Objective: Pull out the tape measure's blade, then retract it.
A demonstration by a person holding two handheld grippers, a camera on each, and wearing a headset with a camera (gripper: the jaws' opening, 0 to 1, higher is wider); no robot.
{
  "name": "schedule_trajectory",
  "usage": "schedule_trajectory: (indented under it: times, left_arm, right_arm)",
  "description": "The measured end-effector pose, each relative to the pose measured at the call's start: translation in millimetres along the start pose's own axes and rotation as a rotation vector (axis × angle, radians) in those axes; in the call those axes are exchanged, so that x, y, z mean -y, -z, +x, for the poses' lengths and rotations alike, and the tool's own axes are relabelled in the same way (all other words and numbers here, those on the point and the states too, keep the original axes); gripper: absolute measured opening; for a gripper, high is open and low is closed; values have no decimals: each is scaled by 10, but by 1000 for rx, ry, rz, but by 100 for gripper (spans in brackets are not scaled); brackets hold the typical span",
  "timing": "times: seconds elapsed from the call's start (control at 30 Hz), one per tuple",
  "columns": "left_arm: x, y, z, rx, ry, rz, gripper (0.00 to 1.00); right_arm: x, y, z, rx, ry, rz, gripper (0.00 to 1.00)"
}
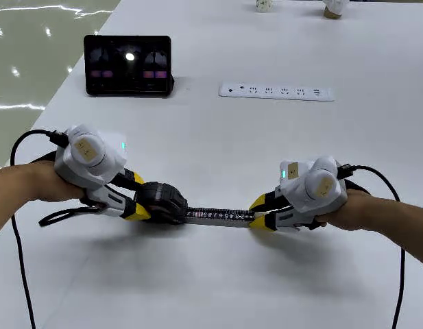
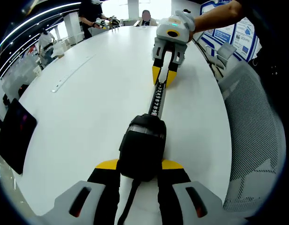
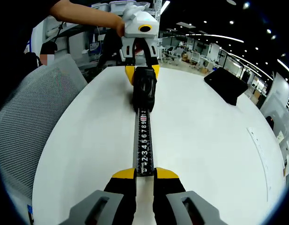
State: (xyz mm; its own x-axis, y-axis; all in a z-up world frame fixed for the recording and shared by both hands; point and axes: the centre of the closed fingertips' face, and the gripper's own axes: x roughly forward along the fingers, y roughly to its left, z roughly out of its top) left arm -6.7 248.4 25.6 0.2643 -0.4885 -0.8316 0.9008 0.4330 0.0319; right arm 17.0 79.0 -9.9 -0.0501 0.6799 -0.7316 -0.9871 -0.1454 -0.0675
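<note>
Left tongs (image 1: 138,195) clamp the tape measure (image 1: 162,202), right tongs (image 1: 258,212) pinch its blade (image 1: 218,214); tablet (image 1: 129,65), power strip (image 1: 276,91) lie beyond.

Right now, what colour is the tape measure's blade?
The blade is black with white numerals; clearest in the right gripper view.

- My left gripper (image 1: 139,195) has a rounded white-grey housing and black jaws with yellow tips.
- My right gripper (image 1: 258,212) looks the same, with a small green light (image 1: 284,173) on top.
- A black cable (image 1: 19,147) trails from each.
</note>
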Motion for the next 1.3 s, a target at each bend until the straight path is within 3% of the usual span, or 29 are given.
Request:
schedule_trajectory:
  times: [1.3]
  left_arm:
    - [-2,6,8,-7,8,-13,25]
  right_arm:
    - [1,334,-313,-36,7,19,9]
